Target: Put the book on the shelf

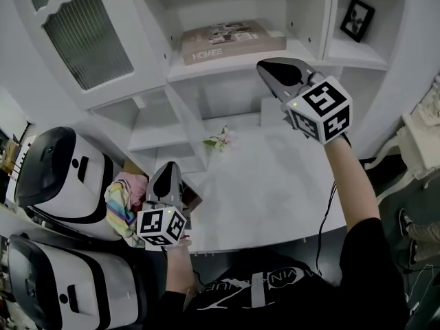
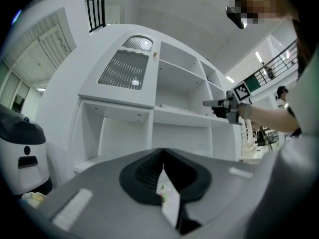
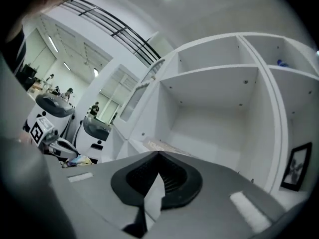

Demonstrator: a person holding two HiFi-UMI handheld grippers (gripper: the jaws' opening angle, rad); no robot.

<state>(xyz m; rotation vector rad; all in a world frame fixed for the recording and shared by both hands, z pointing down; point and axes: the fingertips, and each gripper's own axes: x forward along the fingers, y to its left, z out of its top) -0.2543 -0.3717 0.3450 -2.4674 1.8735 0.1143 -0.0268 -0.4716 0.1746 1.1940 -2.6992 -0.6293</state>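
- While it hangs low at the near edge of the desk (image 1: 275,184), my left gripper (image 1: 168,170) shows jaws pressed together, nothing between them.
- A flower sprig (image 1: 220,141) lies farther back on the desk.
- My right gripper (image 1: 267,67) is raised before the shelf (image 1: 227,66), jaws fully closed, empty.
- The book (image 1: 232,40) lies flat in the middle compartment, apart from both grippers.
- A framed picture (image 1: 357,19) leans in the compartment to its right.
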